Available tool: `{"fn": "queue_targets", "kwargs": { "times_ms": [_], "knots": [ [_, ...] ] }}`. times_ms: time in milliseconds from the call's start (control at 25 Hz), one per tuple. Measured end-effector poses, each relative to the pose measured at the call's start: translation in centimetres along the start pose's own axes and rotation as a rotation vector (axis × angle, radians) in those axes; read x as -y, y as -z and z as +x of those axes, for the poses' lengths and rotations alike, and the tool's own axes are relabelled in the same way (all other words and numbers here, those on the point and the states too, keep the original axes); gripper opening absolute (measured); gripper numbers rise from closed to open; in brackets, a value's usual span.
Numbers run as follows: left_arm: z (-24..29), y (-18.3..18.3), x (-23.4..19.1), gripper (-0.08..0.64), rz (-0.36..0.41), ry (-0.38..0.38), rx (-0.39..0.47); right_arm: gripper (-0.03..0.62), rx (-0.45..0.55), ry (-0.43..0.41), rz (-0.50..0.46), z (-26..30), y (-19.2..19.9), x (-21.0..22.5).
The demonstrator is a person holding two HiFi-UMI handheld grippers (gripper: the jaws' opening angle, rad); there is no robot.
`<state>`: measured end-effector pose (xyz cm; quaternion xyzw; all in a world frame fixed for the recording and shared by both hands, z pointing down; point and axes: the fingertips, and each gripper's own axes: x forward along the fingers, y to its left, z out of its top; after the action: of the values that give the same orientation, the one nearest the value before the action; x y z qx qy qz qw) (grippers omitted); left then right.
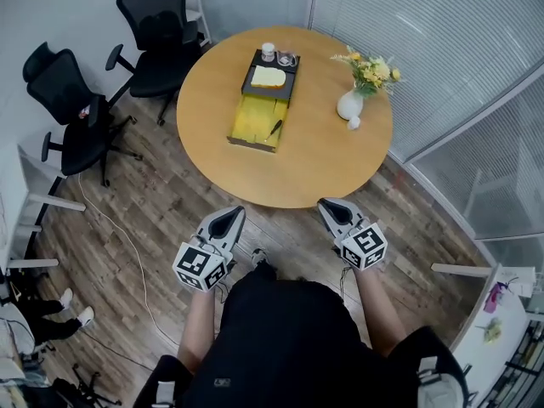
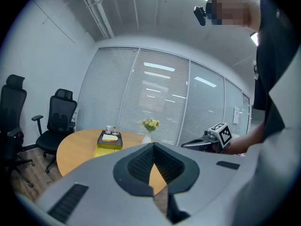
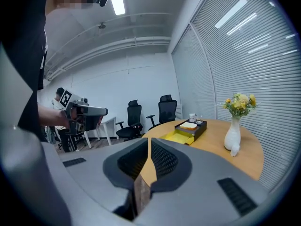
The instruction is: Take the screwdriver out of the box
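On the round wooden table (image 1: 314,160) lies an open box (image 1: 259,121) with a yellow inside and a dark far part that bears a pale flat pad (image 1: 268,77). A thin dark screwdriver (image 1: 274,129) rests in the yellow part, near its right edge. Both grippers hover off the table's near edge, well short of the box. My left gripper (image 1: 229,217) is shut and empty, and so is my right gripper (image 1: 330,206). The box shows small and far in the left gripper view (image 2: 109,142) and in the right gripper view (image 3: 186,131); the screwdriver is too small to see there.
A white vase with yellow flowers (image 1: 353,100) stands on the table right of the box. Two small cups (image 1: 277,55) sit at the box's far end. Black office chairs (image 1: 157,32) stand to the left. A glass wall with blinds (image 1: 442,58) runs along the right.
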<state>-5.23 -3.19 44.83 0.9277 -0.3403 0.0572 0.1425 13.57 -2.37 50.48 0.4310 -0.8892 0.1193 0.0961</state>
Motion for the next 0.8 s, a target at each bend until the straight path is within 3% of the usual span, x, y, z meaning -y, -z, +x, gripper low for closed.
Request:
{"fn": "queue_targets", "kwargs": {
  "times_ms": [600,800],
  "knots": [
    [-1.1,0.7,-5.5,0.006,-0.019,0.095,-0.037,0.018,-0.053,0.015,-0.057,6.8,-0.8,-4.0],
    [-1.0,1.1,-6.4,0.006,-0.032,0.111,-0.036,0.018,-0.116,-0.01,-0.152,7.9,0.2,-6.2]
  ]
}}
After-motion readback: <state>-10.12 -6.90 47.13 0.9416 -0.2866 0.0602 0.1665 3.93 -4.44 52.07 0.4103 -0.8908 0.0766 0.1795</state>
